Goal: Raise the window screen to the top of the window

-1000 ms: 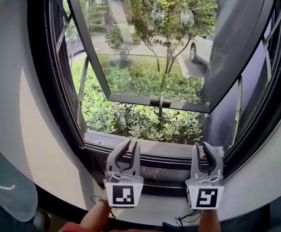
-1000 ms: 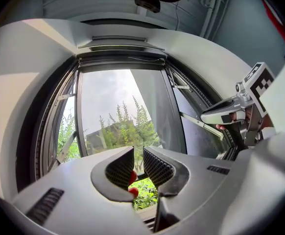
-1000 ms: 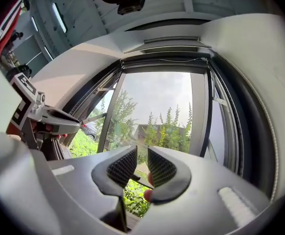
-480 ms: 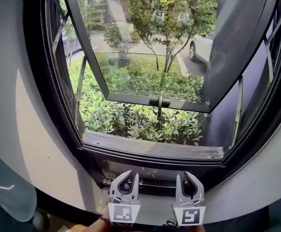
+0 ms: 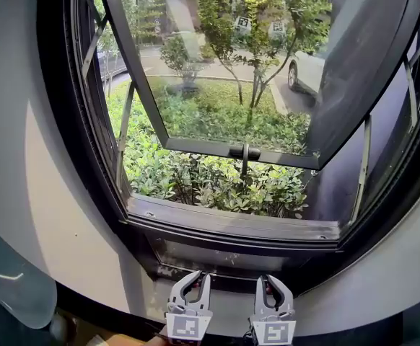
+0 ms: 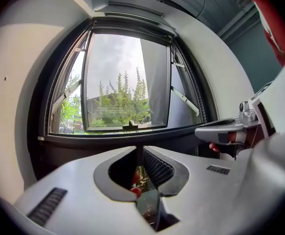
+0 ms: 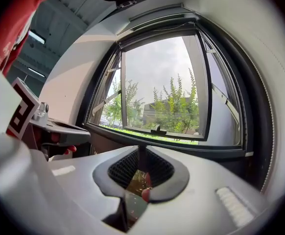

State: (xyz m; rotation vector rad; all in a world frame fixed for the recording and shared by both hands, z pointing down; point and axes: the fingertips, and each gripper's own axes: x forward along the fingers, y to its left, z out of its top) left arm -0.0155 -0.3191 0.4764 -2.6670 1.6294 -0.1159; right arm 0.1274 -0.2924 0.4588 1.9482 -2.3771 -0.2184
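Garden shrubs show clear through the window, no mesh visible: the window screen seems already raised, well above. Left gripper and right gripper, dropped below the sill, sit clamped empty, the right's jaws having just closed.

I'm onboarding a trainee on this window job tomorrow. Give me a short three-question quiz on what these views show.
1. Fill in: the handle sits on the ___ rail of the sash.
2. True or false: the sash is shut tight against its frame.
3. Outside, at the upper right of the head view, stands: A a white car; B a bus; C a bicycle.

Key: 1 bottom; 2 false, it swings outward over the bushes; 3 A.
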